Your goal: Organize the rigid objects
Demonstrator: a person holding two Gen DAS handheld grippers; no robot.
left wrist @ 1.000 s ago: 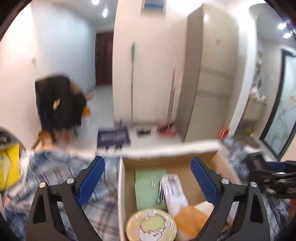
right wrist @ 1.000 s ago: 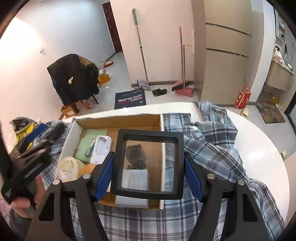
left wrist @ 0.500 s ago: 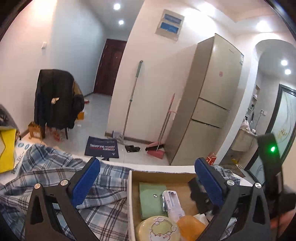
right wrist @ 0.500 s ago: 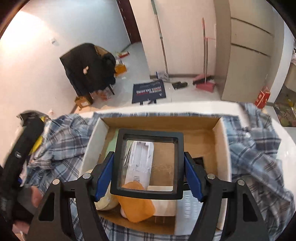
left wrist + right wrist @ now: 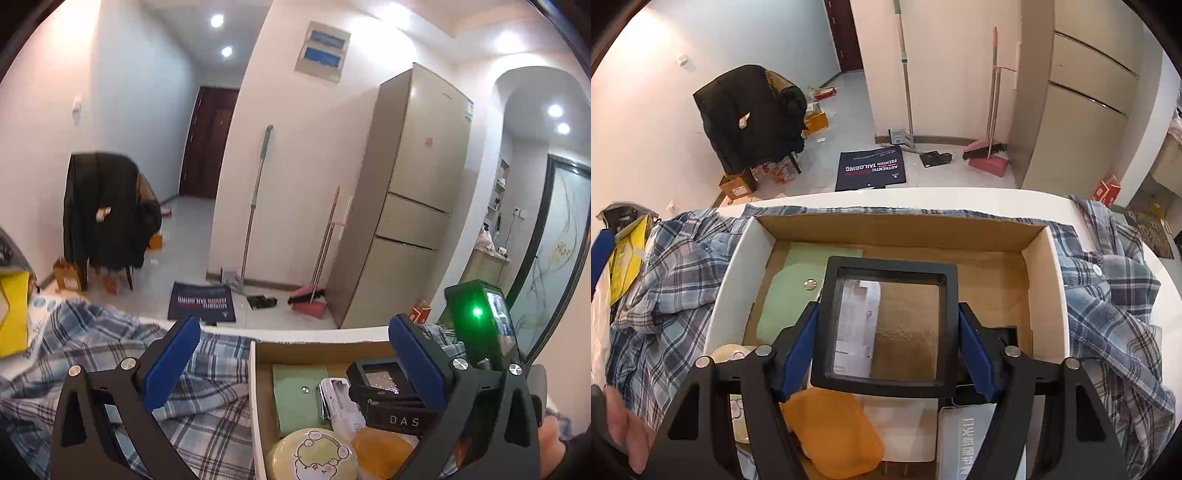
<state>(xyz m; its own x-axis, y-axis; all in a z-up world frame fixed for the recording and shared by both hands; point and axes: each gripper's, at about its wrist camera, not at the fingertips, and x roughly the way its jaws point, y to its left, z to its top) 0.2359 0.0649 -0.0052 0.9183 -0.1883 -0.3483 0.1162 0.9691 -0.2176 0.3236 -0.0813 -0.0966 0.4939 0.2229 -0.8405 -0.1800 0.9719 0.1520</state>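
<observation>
- Looking along our left gripper (image 5: 291, 363): pads spread wide, holding nothing, hovering over the cardboard box (image 5: 255, 398); "DAS" reads on a black bar (image 5: 404, 420).
- Looking along our right gripper (image 5: 888, 354): pads clamp the black frame (image 5: 886, 321) above the box's bare floor. We judge a level, low descent best before letting go. Floor mat (image 5: 873, 168): "AUTHENTIC TAILORING PREMIUM".

A dark blue mat (image 5: 872, 168) is lying on the floor well beyond the right gripper (image 5: 886, 347), showing "AUTHENTIC PREMIUM TAILORING" upside down. In the left wrist view, a black block (image 5: 402, 419) is sitting between the left gripper's fingers (image 5: 417, 363), showing the white letters "DAS". Other print is staying too blurred to read.
</observation>
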